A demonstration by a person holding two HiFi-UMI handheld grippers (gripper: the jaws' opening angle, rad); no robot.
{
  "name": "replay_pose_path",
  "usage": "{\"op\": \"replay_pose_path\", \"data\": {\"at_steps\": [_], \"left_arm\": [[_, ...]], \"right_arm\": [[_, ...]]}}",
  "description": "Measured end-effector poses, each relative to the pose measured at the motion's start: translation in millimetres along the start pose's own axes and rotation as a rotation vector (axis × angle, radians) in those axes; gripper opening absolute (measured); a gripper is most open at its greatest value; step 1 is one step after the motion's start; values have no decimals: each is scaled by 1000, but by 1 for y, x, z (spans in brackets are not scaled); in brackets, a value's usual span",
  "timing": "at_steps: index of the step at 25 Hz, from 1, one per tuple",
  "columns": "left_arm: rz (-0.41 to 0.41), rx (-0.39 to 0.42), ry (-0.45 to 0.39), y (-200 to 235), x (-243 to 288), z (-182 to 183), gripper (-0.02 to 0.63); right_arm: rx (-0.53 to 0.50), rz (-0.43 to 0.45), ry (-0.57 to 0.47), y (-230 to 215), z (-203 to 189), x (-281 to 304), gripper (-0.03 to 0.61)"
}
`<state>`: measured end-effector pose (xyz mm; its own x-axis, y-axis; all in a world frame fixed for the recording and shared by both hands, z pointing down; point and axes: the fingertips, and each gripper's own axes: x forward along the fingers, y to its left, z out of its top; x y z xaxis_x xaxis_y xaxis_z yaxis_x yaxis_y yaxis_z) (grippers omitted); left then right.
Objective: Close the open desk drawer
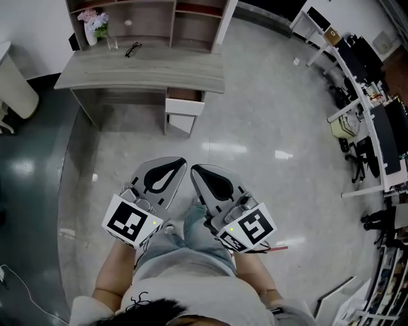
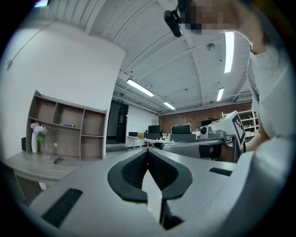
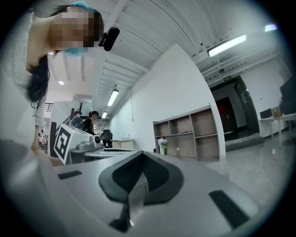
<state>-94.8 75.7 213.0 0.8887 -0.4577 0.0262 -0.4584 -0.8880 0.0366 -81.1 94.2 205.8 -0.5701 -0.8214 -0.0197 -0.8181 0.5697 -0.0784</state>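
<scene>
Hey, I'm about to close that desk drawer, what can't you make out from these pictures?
- Inside of the drawer: head view, far off and small, partly under the desk top.
- Drawer itself in both gripper views: the left gripper and right gripper bodies cover the desk's lower part.
- White item in the shelf unit: head view, too small to name.

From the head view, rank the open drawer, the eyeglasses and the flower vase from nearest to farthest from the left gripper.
Measured from the left gripper:
1. Open drawer, under the desk's right end, almost straight ahead.
2. Eyeglasses, on the desktop, farther back and to the left.
3. Flower vase, at the desktop's back left corner.
</scene>
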Motion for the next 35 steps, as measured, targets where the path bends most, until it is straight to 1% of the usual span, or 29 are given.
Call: {"op": "replay_pose_path", "data": {"at_steps": [4, 9, 12, 17, 22, 27, 32, 35], "left_arm": [[18, 16, -3, 20, 26, -1, 11], [35, 4, 4, 39, 70, 4, 11], [47, 5, -7, 49, 98, 10, 11], [69, 0, -1, 57, 140, 14, 11], [118, 3, -10, 66, 174, 14, 11], [155, 22, -13, 67, 189, 8, 11], [177, 14, 4, 69, 195, -1, 11], [192, 13, 7, 73, 198, -2, 11]], "right_arm": [[-10, 23, -1, -27, 1, 18, 8], [-6, 46, 6, -74, 7, 33, 8], [-8, 61, 8, -105, 14, 40, 8], [-16, 93, 11, -152, 21, 46, 8], [-17, 145, 18, -191, 21, 52, 8], [-22, 196, 16, -213, 13, 54, 8], [-56, 231, -26, -221, 10, 57, 8], [-44, 247, -30, -225, 4, 61, 8]]}}
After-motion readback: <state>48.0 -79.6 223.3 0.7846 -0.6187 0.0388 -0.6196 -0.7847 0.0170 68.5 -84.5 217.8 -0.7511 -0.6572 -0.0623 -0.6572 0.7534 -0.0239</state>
